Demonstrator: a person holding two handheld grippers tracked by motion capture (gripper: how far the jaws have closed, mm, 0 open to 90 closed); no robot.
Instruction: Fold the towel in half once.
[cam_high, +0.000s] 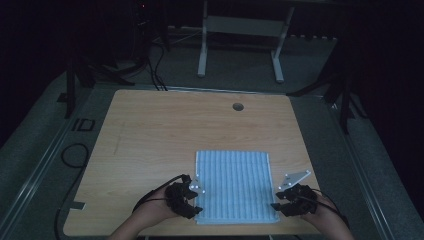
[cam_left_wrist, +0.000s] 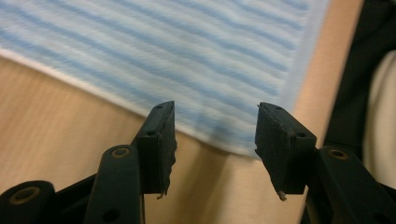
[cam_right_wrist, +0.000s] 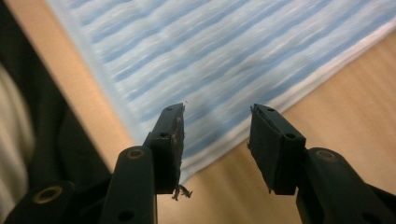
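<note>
Though it bears no readable writing, the striped cloth (cam_high: 234, 186) lies flat.

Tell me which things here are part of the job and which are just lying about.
In the job: striped cloth; left gripper, jaws open at its near left corner; right gripper, jaws open at its near right corner.

Lying about: table's cable hole; white frame behind the table.

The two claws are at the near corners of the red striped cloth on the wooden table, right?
Not quite: the cloth is blue and white striped, not red, as both gripper views show. The rest holds: the left claw and right claw sit at its near corners on the wooden table.
</note>
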